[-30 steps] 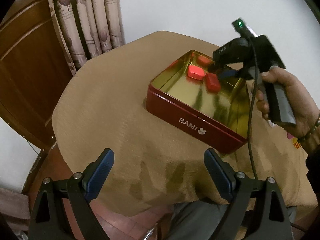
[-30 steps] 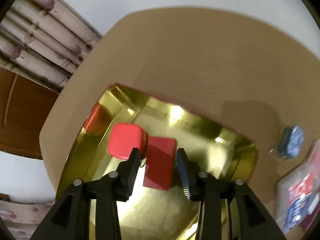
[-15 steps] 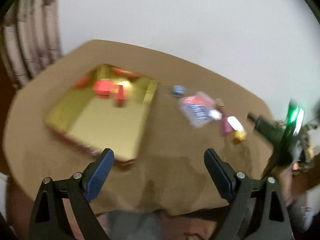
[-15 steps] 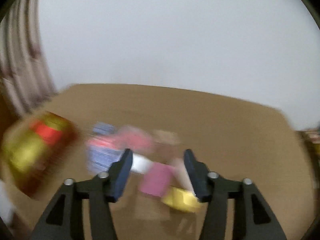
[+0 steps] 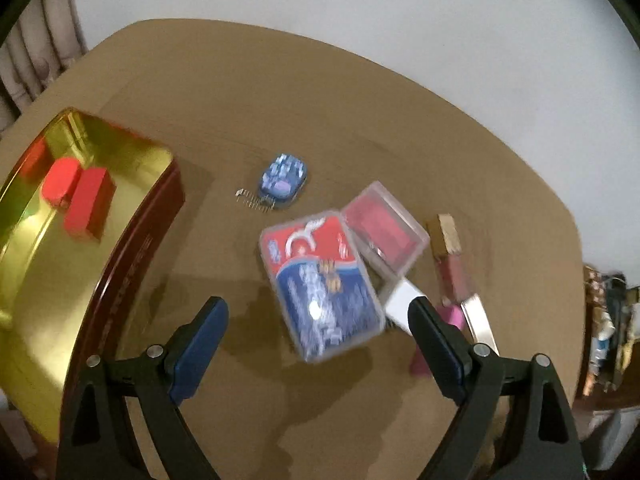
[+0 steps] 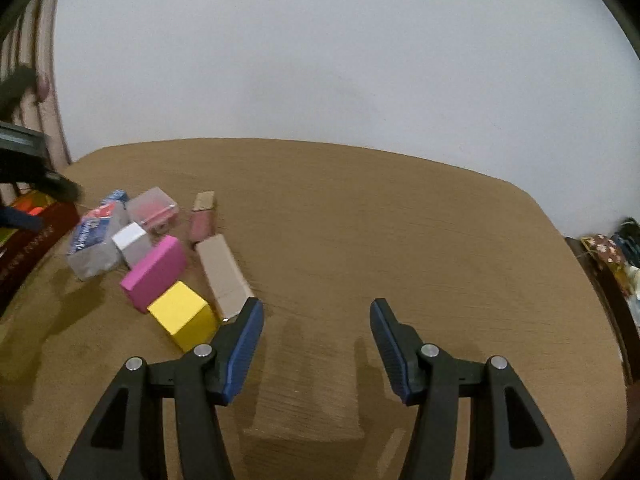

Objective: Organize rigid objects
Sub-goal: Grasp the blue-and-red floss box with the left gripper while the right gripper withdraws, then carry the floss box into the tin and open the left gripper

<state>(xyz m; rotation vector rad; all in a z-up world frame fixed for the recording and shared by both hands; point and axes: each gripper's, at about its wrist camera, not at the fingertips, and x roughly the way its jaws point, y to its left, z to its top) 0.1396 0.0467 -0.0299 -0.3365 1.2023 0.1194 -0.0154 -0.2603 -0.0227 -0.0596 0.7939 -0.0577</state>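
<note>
A red tin with a gold inside (image 5: 120,264) stands at the left and holds two red blocks (image 5: 86,202). My left gripper (image 5: 316,344) is open and empty, hovering just short of a clear card case with red and blue print (image 5: 320,280). Beside it lie a clear box with red inside (image 5: 384,228), a small blue object (image 5: 284,178), a white block (image 5: 402,304) and a pink block (image 5: 450,316). My right gripper (image 6: 316,344) is open and empty over bare cloth, right of a yellow cube (image 6: 182,316), the pink block (image 6: 154,272) and a tan box (image 6: 224,276).
The table is covered with a tan cloth (image 6: 400,240) and backs onto a white wall. Curtains hang at the far left (image 5: 36,64). Clutter sits past the table's right edge (image 6: 612,256). A pinkish tube with a tan cap (image 6: 202,216) lies behind the tan box.
My right gripper has let go of the red block in the tin and swung right to the bare cloth. My left gripper has moved in over the card case.
</note>
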